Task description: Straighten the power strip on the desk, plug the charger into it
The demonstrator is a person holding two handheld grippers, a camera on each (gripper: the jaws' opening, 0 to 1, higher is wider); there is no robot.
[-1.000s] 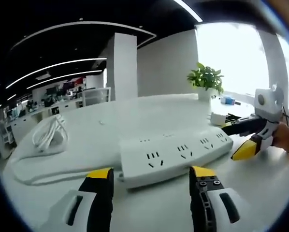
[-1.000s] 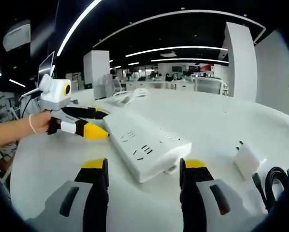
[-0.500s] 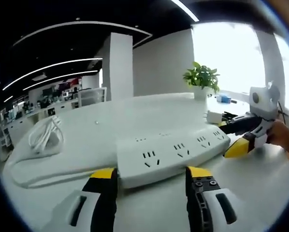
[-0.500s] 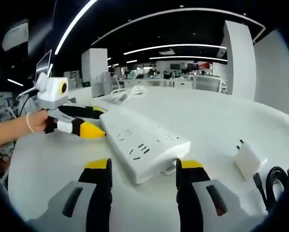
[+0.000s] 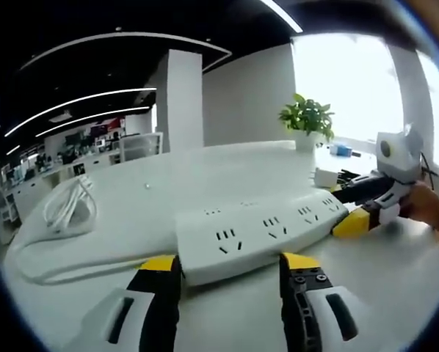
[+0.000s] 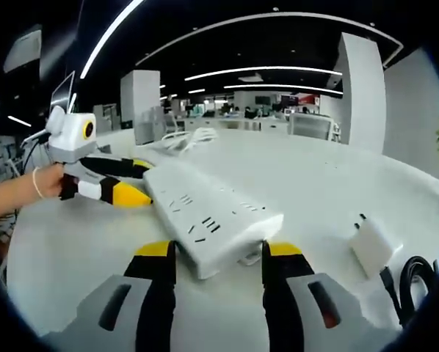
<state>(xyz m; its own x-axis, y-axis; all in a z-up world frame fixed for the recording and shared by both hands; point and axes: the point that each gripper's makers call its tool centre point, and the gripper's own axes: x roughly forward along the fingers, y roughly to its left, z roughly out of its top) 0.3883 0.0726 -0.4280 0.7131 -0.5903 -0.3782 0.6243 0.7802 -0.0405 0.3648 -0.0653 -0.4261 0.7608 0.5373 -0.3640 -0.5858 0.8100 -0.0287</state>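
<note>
**Strip bracketed at both ends, charger not yet touched**

Desk (image 5: 205,176): large, white, curved. Strip (image 5: 260,233) lies flat on it, sockets up, skewed across both views. Its cord runs off to a loose coil (image 5: 71,204) near the far edge.

Left gripper (image 5: 230,265): jaws spread, one end of the strip between the tips; contact cannot be confirmed. Right gripper (image 6: 216,253): jaws spread likewise around the opposite end.

Charger (image 6: 372,244): white, prongs visible, lying on the desk near the strip but clear of it, with a black cable (image 6: 414,282) beside it.

Risks, as judged:
- Unequal closing or turning of the two grippers could make the strip pivot or skid on the smooth top.
- The trailing cord could resist the turn and pull the strip back askew.
- A wide swing could knock the charger.

Containers: one white pot (image 5: 305,141) far back, holding a green plant (image 5: 306,117). Nothing else serves as a container.
</note>
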